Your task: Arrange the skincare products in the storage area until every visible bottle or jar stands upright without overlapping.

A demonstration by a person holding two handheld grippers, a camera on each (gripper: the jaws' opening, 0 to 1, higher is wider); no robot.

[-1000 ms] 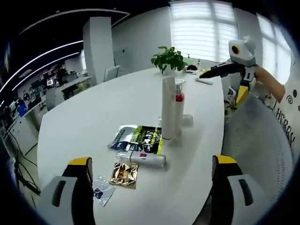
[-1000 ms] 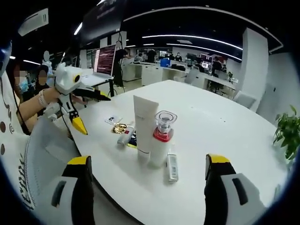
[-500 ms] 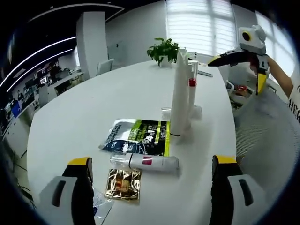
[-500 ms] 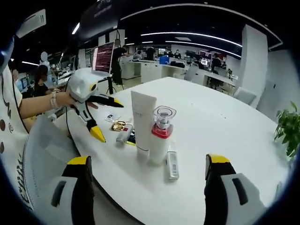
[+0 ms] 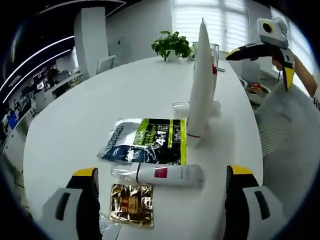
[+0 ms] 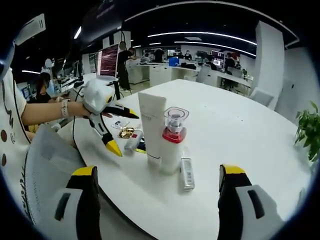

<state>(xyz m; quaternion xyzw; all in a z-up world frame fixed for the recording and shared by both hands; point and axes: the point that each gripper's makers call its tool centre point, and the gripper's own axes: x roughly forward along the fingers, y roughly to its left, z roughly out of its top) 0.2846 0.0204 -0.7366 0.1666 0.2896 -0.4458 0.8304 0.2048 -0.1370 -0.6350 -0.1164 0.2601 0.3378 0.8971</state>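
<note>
- Room first: big open office with white ceiling light strips, a window with blinds (image 5: 210, 20) behind the far end of the table, and desks with monitors (image 6: 111, 61) off past the near end.
- The table (image 5: 85, 120) is a long white oval and it's my landmark for everything else.
- A potted plant (image 5: 171, 45) sits at the table's far end, by the window.
- Near the table's middle, the white tube (image 5: 201, 80) stands upright on its cap, touching or just beside the red-collared pump bottle (image 6: 173, 140), also upright.
- A small slim tube (image 6: 187, 172) lies flat right beside the pump bottle's base.
- A green-and-black sachet (image 5: 146, 147) lies flat on my side of the upright tube.
- A white bottle (image 5: 159, 174) with a red label lies on its side against the sachet's near edge.
- A gold foil packet (image 5: 130, 211) lies flat just nearer than that.
- My left gripper (image 6: 111, 127) hovers over that lying bottle, jaws spread wide, nothing in them.
- My right gripper (image 5: 270, 60) is up off the table's edge, jaws wide apart, empty too.
</note>
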